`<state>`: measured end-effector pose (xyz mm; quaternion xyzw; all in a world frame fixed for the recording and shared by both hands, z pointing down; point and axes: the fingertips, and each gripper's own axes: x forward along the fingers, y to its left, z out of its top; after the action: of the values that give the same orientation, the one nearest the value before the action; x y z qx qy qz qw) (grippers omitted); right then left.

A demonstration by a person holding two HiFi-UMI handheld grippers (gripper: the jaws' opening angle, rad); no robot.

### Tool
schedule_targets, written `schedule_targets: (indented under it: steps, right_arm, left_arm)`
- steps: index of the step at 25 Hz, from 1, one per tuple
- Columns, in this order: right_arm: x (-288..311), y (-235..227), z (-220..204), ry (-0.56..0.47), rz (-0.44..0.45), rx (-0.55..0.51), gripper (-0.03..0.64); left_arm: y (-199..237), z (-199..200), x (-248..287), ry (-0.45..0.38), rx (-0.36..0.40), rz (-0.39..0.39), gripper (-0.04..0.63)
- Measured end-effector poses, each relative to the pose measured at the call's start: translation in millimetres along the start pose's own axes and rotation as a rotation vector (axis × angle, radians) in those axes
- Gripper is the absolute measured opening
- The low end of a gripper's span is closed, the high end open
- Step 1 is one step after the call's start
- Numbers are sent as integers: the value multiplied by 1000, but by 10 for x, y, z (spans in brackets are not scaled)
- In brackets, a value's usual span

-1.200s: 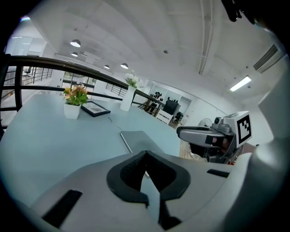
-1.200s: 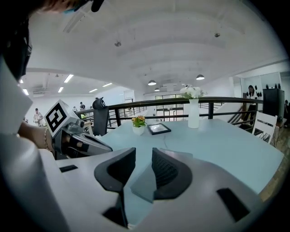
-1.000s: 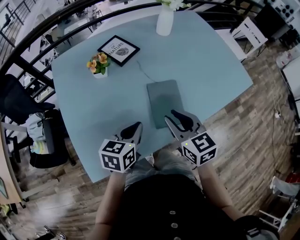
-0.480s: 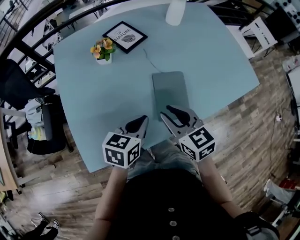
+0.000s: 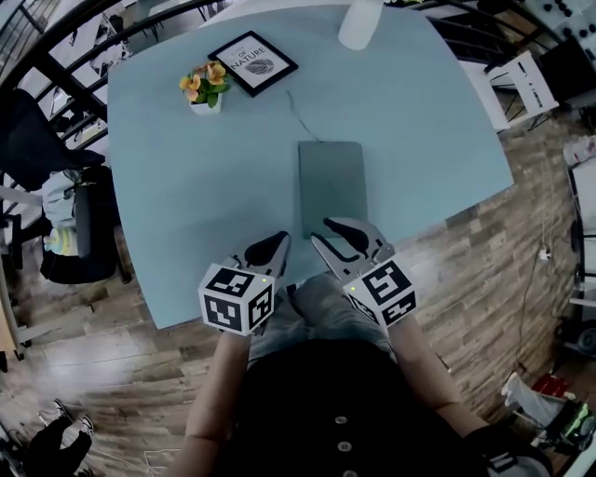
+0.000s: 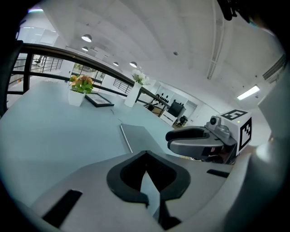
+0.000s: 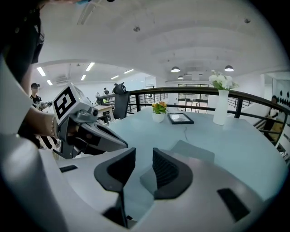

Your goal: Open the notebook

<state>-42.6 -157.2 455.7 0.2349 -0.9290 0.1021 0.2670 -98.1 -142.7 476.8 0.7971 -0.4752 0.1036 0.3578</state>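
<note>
The closed grey notebook (image 5: 331,182) lies flat on the pale blue bench (image 5: 186,186), straight ahead of the right gripper (image 5: 343,233) and ahead and to the right of the left gripper (image 5: 270,244). The right gripper's jaws stand apart, with nothing clamped. They hang over the notebook's near short edge, and in the right gripper view a corner of the grey cover shows in the gap between them. Whether the pads touch the cover cannot be told. The left gripper sits just beside the right one, over bare bench short of the notebook. Its jaws are closed tip to tip and hold nothing. Far ahead of both grippers, past the notebook's far end, a thin cable (image 5: 296,114) runs across the bench. Beyond it lies a black-framed picture (image 5: 253,62). A small white pot of orange flowers (image 5: 205,88) stands ahead and to the left, and a white vase (image 5: 358,20) ahead at the bench's far edge.
</note>
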Motion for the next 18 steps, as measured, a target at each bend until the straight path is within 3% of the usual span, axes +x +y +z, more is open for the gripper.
schedule_targets:
  steps: [14,18]
  right_arm:
    - [272,112,-330,160,45,-81,120]
    - [393,125,-459,221,28,-146,131]
  left_arm:
    - [212,-336,-47,22,-115,59,17]
    - [315,-411,-73,27,-138,68,17]
